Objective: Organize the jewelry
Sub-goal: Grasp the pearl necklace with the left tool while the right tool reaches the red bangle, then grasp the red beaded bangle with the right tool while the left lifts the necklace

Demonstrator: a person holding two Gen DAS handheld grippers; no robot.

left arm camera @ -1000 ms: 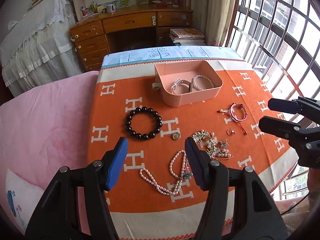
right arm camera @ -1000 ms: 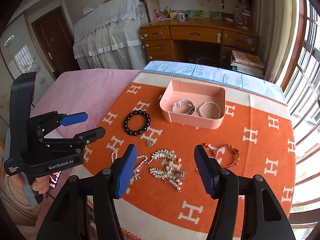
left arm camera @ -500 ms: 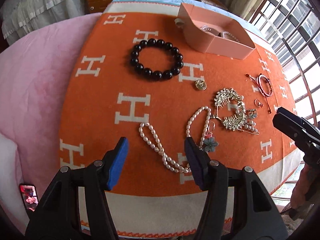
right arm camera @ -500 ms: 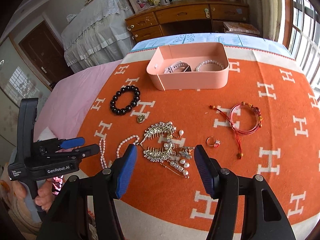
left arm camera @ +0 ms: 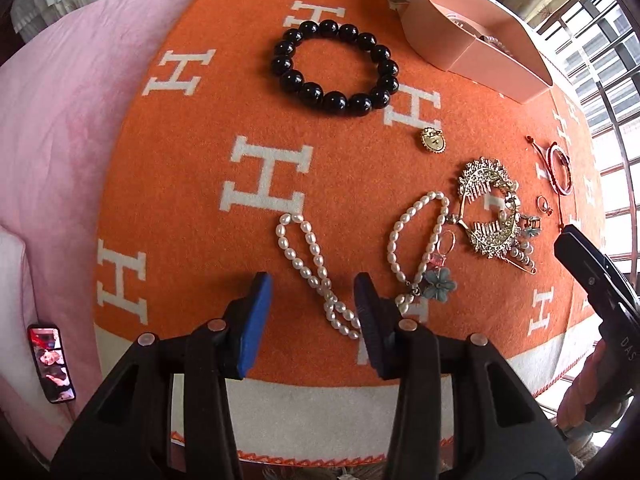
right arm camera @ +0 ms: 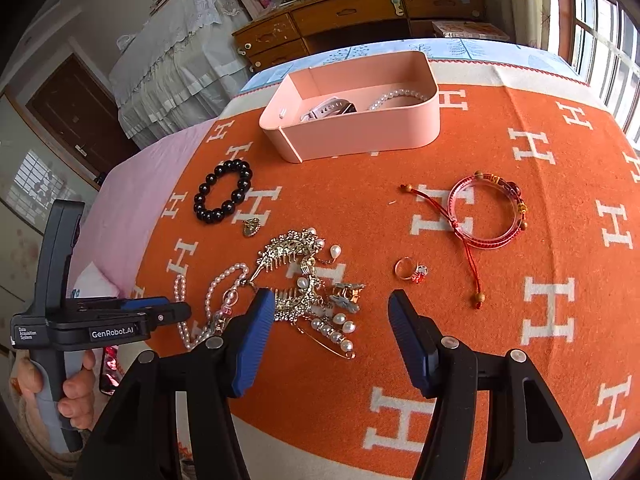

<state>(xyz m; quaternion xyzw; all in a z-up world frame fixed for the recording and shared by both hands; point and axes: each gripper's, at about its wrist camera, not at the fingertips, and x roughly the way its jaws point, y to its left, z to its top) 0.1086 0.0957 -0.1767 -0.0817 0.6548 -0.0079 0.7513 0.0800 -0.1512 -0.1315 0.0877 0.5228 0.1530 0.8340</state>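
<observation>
We are closing the left gripper [left arm camera: 314, 310] around the pearl necklace [left arm camera: 308, 252] lying between its fingers; pads seemingly not yet touching. We are holding the right gripper [right arm camera: 332, 330] open, the gold hair comb [right arm camera: 298, 276] just beyond its left finger, probably next for the pink box [right arm camera: 360, 128].

Premises: a domestic bedroom. Beyond the tongs stand a wooden desk [right arm camera: 360, 12] with drawers and a lace-draped piece of furniture [right arm camera: 176, 52]. To their left, a brown panelled door [right arm camera: 76, 108]. Beneath them, an orange blanket [right arm camera: 500, 320] over pink bedding [left arm camera: 60, 112].

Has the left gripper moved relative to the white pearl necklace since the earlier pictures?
Yes. The left gripper has come down onto the white pearl necklace, its jaws closing around the strand.
</observation>
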